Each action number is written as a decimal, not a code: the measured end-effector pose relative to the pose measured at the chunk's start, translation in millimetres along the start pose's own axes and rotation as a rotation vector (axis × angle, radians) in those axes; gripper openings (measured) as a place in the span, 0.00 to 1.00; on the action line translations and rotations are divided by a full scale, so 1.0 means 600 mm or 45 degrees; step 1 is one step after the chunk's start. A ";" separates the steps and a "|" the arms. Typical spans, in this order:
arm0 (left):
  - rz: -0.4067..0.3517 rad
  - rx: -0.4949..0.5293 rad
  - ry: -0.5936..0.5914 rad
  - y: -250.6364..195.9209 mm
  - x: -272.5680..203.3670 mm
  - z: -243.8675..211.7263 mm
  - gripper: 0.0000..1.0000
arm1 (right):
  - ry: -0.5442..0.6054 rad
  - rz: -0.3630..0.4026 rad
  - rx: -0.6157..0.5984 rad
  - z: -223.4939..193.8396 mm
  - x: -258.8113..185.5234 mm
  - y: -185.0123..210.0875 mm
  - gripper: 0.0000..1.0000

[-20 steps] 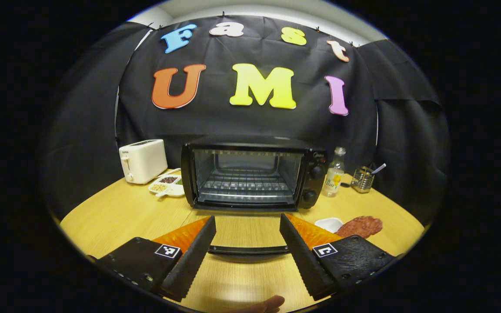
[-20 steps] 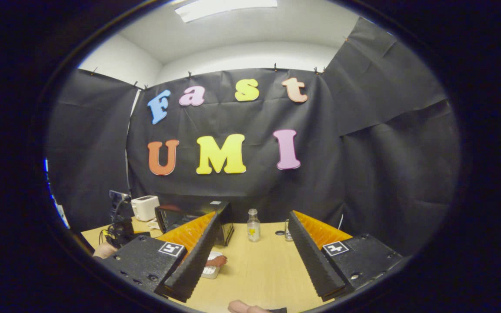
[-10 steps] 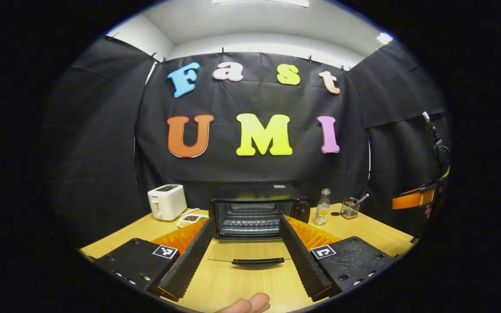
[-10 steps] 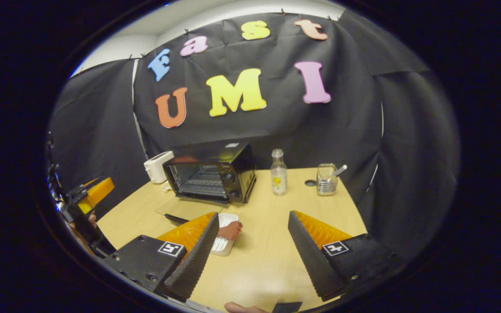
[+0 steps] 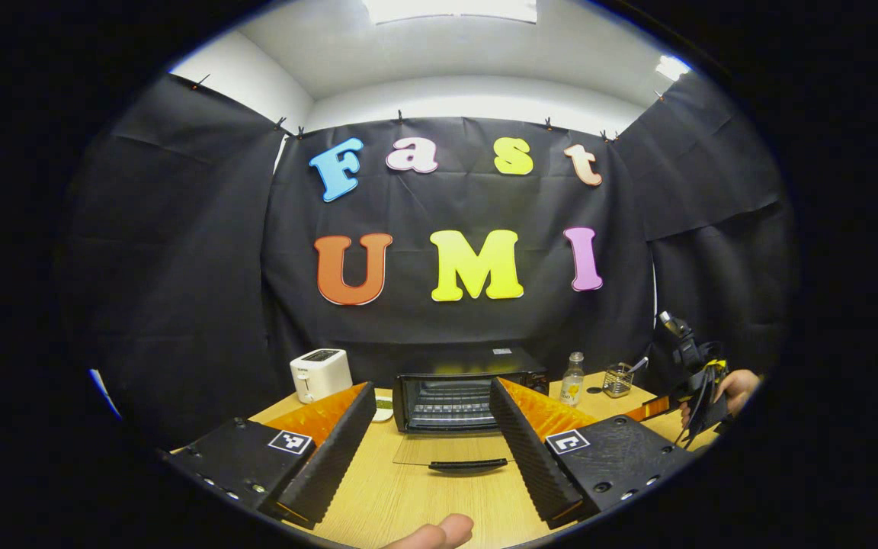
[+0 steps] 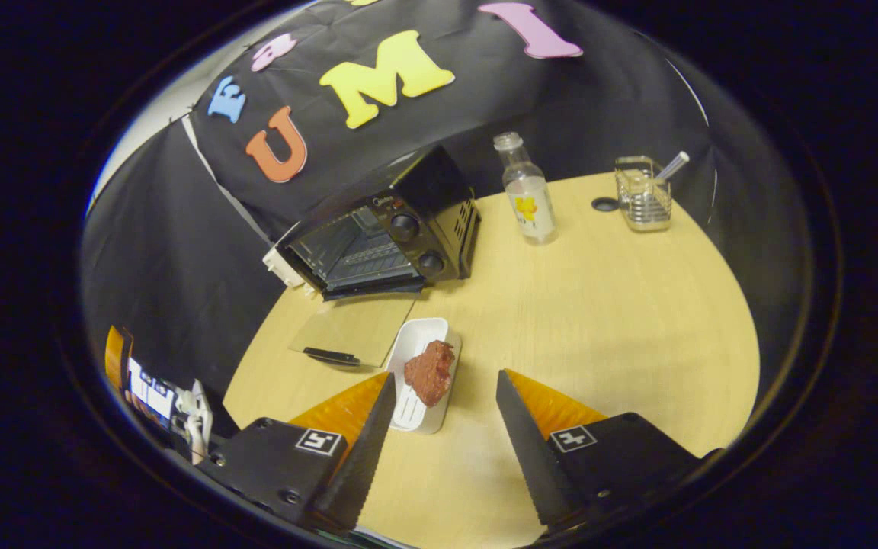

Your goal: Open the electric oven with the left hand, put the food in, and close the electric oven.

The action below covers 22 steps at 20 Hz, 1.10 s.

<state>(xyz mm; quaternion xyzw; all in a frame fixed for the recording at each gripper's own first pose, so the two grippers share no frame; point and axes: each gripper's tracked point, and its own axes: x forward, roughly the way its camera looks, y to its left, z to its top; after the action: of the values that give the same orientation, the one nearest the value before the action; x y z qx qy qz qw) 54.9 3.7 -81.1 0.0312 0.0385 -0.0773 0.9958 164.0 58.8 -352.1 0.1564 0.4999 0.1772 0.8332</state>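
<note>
The black electric oven [image 5: 450, 400] stands at the back of the wooden table with its glass door [image 5: 447, 451] folded down flat. My left gripper [image 5: 431, 386] is open, held back from the door handle [image 5: 467, 463], nothing between its fingers. In the right gripper view the oven [image 6: 382, 232] is at the upper left. A reddish-brown piece of meat [image 6: 430, 371] lies on a white tray [image 6: 427, 333] beside the open door [image 6: 355, 329]. My right gripper [image 6: 445, 377] is open just above and short of the meat. A hand [image 5: 736, 381] holds the right gripper [image 5: 675, 404] at the right.
A white toaster [image 5: 321, 375] sits left of the oven. Right of the oven are a small bottle [image 6: 528, 194], a glass holder with a spoon [image 6: 643, 200] and a black disc [image 6: 604, 203]. Bare table [image 6: 599, 305] spreads to the right of the tray.
My left gripper has drawn back and up from the open oven door. My right gripper has tipped downward and come closer to the tray with the meat.
</note>
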 end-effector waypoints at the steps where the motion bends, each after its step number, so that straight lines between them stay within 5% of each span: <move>1: -0.005 -0.014 0.009 0.000 -0.004 -0.003 0.95 | 0.022 0.031 0.043 -0.007 0.013 0.001 0.76; 5: 0.002 0.002 0.029 0.012 -0.010 -0.009 0.95 | 0.058 0.095 0.192 -0.017 0.050 -0.005 0.66; 10: -0.011 0.038 0.051 0.010 -0.021 -0.023 0.95 | 0.113 0.165 0.322 -0.042 0.065 0.017 0.16; 22: -0.024 0.060 0.070 0.030 -0.059 -0.038 0.95 | -0.189 -0.174 -0.565 -0.014 -0.043 0.110 0.07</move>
<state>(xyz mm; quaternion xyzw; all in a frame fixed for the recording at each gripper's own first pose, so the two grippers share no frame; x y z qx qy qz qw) 21.5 28.6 -100.1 0.0563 0.0643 -0.0868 0.9926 136.2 106.6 -306.7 -0.0520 0.3956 0.2141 0.8916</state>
